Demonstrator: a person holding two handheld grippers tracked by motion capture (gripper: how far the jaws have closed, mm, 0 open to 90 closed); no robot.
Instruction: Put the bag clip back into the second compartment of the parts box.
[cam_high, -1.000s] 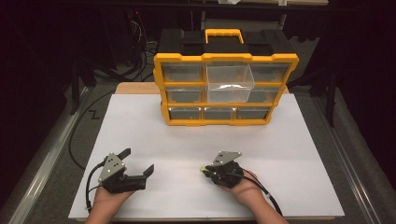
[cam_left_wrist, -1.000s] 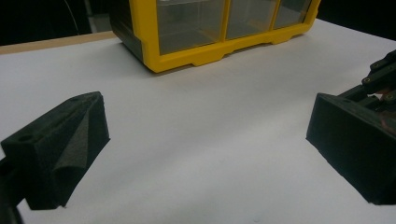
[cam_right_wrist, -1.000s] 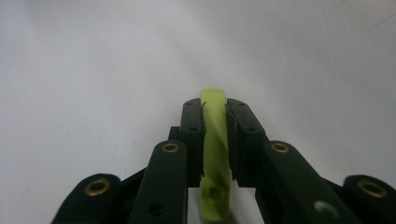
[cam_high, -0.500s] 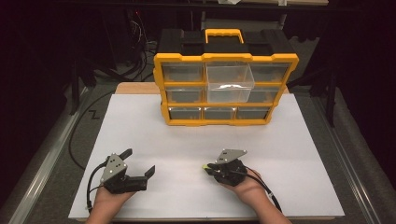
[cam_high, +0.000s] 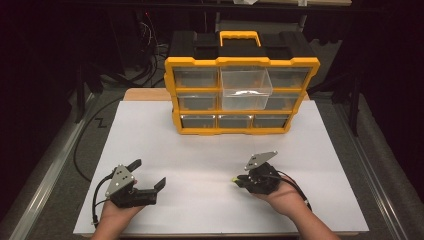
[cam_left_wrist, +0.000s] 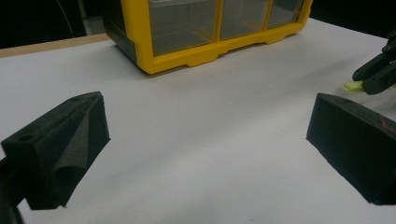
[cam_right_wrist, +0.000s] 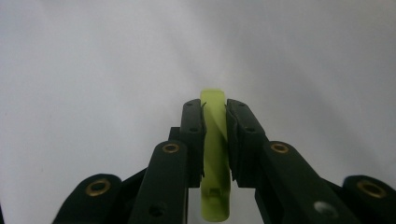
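My right gripper hovers just over the white mat, right of centre, shut on a small flat yellow-green piece. In the right gripper view the piece stands on edge between the two pads, its rounded tip poking out in front. My left gripper rests near the mat's front left, open with nothing between its jaws. In the left gripper view its wide-apart fingers frame bare mat, and the right gripper with the yellow-green piece shows at the far right.
A yellow and black drawer organizer stands at the back of the white mat; its top middle clear drawer is pulled out. The organizer's lower corner shows in the left gripper view. Cables trail along the left.
My right gripper has moved a little to the right and risen slightly, still holding the yellow-green piece. The left gripper has stayed put.
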